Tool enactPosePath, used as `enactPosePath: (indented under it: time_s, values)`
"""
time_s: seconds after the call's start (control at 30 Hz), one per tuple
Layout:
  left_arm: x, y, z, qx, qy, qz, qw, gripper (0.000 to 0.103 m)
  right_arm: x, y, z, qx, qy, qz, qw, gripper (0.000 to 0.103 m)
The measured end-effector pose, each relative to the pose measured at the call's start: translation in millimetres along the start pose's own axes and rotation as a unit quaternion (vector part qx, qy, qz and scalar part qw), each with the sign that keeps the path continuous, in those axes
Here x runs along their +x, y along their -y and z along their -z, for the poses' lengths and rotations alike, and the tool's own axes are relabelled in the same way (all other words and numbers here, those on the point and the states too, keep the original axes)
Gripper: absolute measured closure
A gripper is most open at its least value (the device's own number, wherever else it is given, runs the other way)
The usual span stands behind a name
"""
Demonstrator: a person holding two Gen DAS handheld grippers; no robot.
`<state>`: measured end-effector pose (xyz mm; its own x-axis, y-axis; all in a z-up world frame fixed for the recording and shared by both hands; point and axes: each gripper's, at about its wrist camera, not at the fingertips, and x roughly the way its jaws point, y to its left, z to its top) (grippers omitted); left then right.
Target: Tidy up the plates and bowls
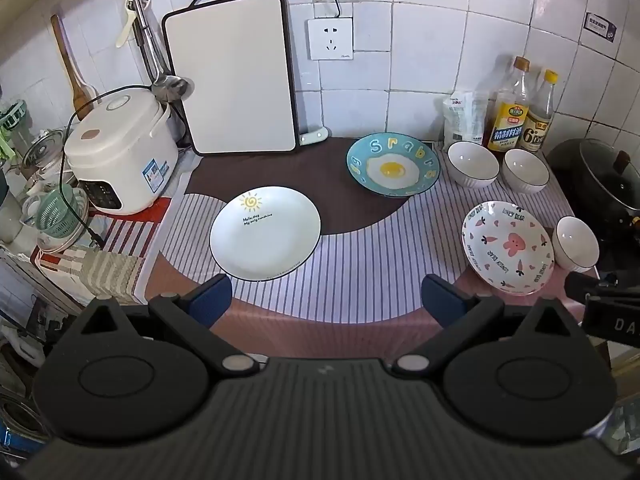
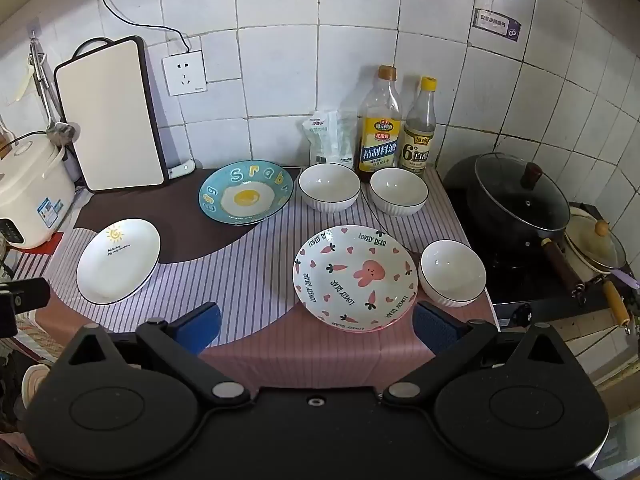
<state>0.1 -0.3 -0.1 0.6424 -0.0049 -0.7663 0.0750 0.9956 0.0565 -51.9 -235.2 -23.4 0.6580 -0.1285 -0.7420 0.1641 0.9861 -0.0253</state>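
left gripper (image 1: 326, 300): jaws spread wide, nothing between the blue pads, held above the near edge of the striped cloth (image 1: 360, 272). white sun plate (image 1: 265, 233) lies just ahead of its left finger, flat on the cloth. blue egg plate (image 1: 393, 169) further ahead and slightly right, near the wall. pink rabbit plate (image 1: 508, 246) ahead to the right, with one small white bowl (image 1: 577, 243) just beside its right rim; touching or not, cannot tell. two more white bowls (image 1: 473, 164) (image 1: 525, 170) sit side by side behind it, in front of the bottles (image 1: 509, 110).

right gripper (image 2: 316, 326): jaws likewise wide apart, holding nothing. pink rabbit plate directly ahead, its near rim between the fingertips and closer to the right one. small white bowl just beyond the right finger. egg plate ahead, a little left; sun plate far left, ahead of the left finger.

cutting board (image 1: 232, 76) leans upright on the tiled wall, rice cooker (image 1: 120, 152) left of it. lidded black pan (image 2: 520, 200) on the stove to the right.
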Motion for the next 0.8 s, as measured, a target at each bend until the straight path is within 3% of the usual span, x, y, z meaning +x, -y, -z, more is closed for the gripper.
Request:
enactPosePath:
  time_s: [0.23, 0.8]
  values:
    - [-3, 8, 2, 0.007, 0.003, 0.001, 1.0, 0.003, -4, 0, 4, 0.006, -0.001, -0.004, 1.0, 0.0]
    - [1, -12, 17, 0.003, 0.027, -0.006, 0.9996, 0.001, -7, -4, 8, -0.001, 0.018, -0.01, 1.0, 0.0]
